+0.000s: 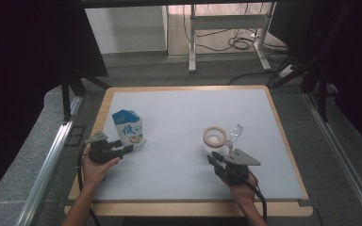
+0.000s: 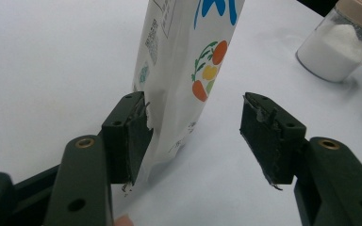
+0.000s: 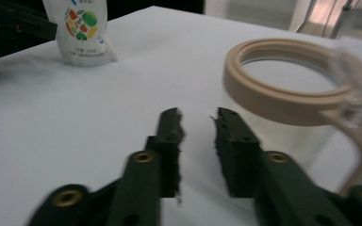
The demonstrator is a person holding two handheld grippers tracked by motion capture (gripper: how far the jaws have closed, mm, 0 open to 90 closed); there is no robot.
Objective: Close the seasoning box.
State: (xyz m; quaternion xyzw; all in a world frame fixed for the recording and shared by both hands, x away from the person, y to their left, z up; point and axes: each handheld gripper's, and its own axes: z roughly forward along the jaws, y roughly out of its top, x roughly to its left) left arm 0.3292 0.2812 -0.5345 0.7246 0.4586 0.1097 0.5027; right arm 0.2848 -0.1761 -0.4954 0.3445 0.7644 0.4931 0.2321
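Two grippers rest on the table point(image 1: 179, 101). The left gripper point(image 2: 195, 134) has its jaws spread wide around the base of a white-and-blue pouch point(image 2: 184, 61), one pad touching it; the high view shows the large character "低" on it. The right gripper point(image 3: 198, 125) is slightly parted, empty, just beside an open jar point(image 3: 287, 80) of white powder.
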